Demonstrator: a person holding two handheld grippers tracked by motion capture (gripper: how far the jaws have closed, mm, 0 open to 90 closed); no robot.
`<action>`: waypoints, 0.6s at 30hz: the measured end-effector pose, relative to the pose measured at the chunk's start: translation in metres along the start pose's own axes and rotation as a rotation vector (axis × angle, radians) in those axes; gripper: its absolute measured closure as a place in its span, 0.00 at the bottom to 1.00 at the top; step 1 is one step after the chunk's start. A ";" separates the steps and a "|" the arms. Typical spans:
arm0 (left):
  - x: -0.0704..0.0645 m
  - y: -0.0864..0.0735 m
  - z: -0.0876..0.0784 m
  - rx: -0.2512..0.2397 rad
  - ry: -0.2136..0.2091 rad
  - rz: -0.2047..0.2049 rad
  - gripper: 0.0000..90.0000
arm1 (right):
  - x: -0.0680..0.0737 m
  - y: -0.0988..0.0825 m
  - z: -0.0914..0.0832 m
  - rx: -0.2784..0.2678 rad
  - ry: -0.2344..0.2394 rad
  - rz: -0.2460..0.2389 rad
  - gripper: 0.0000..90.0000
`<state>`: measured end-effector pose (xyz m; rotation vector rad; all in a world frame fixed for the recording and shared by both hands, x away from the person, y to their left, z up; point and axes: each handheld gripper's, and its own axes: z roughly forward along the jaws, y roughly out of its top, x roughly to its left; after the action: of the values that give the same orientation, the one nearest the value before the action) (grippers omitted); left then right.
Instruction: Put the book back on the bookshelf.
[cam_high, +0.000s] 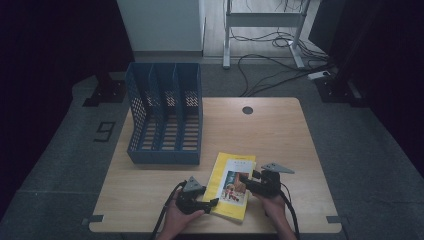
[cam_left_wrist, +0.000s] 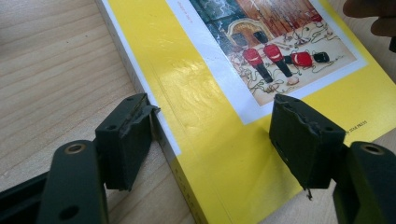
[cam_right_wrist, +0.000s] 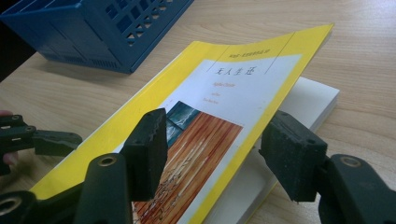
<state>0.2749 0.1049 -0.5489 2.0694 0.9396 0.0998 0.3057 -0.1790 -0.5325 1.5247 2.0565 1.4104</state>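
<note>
A yellow paperback book (cam_high: 231, 187) with a picture cover lies near the table's front edge. My left gripper (cam_high: 212, 202) is open at its near left corner. In the left gripper view the gripper (cam_left_wrist: 212, 135) straddles that corner of the book (cam_left_wrist: 210, 93), one pad touching the spine edge and the other over the cover. My right gripper (cam_high: 245, 180) is open at the book's right side. In the right gripper view the gripper (cam_right_wrist: 215, 149) spans the free edge of the cover (cam_right_wrist: 247, 88), which curves up off the white pages (cam_right_wrist: 313, 100).
A blue three-slot file organizer (cam_high: 165, 120) stands at the table's back left, its front wall (cam_right_wrist: 93, 32) close behind the book. The wooden table (cam_high: 280, 130) has a round cable hole (cam_high: 247, 110) near its far edge. Cables lie on the floor beyond.
</note>
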 end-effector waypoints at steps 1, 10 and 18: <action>0.000 0.000 0.000 0.000 0.000 0.000 0.33 | 0.001 0.000 0.000 0.003 -0.001 -0.006 0.45; 0.000 0.000 0.000 0.001 0.000 0.000 0.33 | 0.000 -0.003 0.007 0.037 -0.011 -0.022 0.47; 0.000 0.000 0.000 0.001 0.000 0.001 0.33 | -0.009 -0.004 0.009 0.024 -0.038 -0.004 0.52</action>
<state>0.2749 0.1049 -0.5488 2.0703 0.9394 0.1001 0.3131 -0.1814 -0.5436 1.5439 2.0604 1.3502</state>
